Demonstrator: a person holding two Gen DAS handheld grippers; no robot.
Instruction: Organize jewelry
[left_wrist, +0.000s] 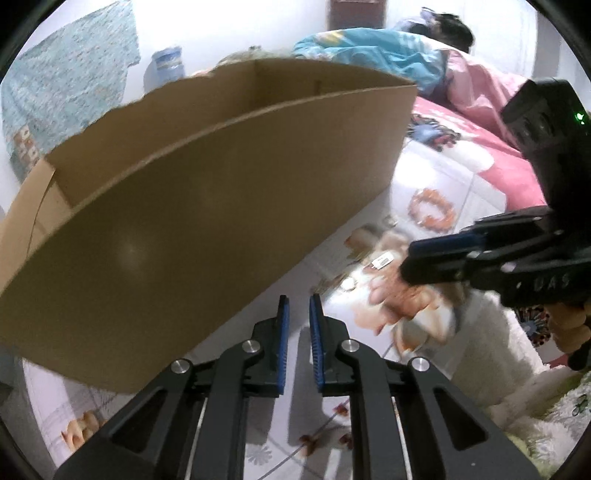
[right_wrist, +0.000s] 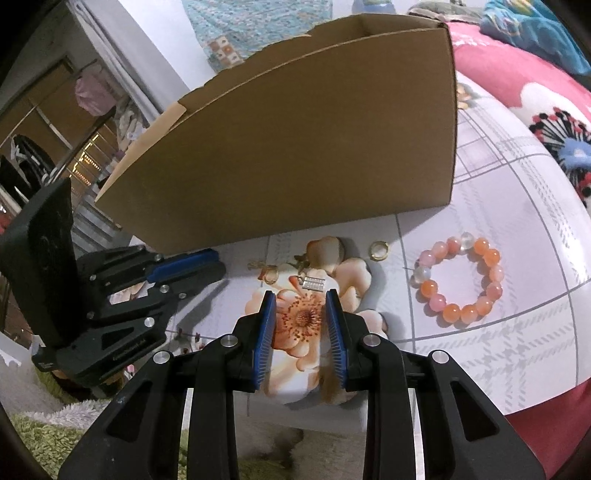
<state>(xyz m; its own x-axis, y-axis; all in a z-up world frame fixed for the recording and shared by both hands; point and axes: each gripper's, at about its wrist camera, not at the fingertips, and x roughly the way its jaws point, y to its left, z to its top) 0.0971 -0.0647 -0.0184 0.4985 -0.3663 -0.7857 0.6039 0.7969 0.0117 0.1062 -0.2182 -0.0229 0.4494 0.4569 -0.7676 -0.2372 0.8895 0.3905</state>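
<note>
A cardboard box stands open on a bed cover printed with flowers and a pale check. In the right wrist view the box fills the field from 10 to 1 o'clock.

The jewelry lies on the cover in front of the box. A bead bracelet of orange, pink and clear beads rests at 3 o'clock from the right gripper's tips, well apart from them. A gold ring lies just in front of the box's near wall, at 1 o'clock from the tips. A small silver clip sits on the printed flower at 12 o'clock, just beyond the tips. A thin gold piece lies at 11 o'clock, too small to make out.

The right gripper hovers over the flower, its jaws apart with nothing between them.

The left gripper points at the cover beside the box's near wall. Its jaws are nearly together, a narrow gap left, with nothing visible between them. In the left view, the bracelet lies at 2 o'clock, blurred.
</note>
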